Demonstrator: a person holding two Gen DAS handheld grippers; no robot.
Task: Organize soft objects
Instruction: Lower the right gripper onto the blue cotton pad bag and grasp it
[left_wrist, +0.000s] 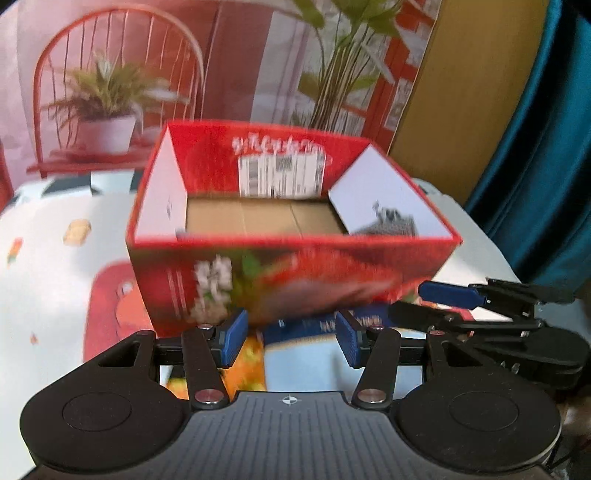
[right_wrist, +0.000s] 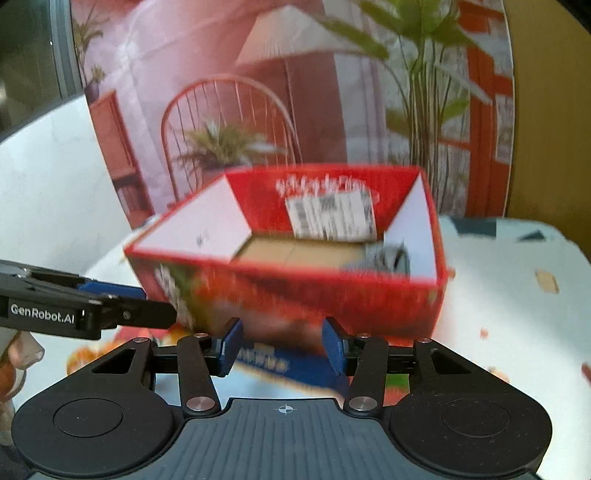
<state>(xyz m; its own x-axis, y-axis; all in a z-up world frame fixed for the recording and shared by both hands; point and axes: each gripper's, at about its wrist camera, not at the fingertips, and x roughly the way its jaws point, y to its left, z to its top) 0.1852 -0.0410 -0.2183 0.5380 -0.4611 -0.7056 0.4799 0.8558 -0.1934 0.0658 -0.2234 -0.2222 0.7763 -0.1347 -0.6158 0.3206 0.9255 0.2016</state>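
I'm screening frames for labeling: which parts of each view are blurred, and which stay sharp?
Left wrist view: the red box is motion-smeared and its label unreadable, while the left gripper is crisp. Right wrist view: the box is smeared more heavily; the right gripper stays sharp.

Soft object (left_wrist: 391, 221) in box's (left_wrist: 295, 266) right corner.

The box (left_wrist: 291, 236) is printed red cardboard with a bare brown corrugated floor, white inner flaps and a paper label (left_wrist: 281, 174). The left gripper (left_wrist: 291, 338) has matt black plastic links, ribbed blue pads and bright metal pivots.
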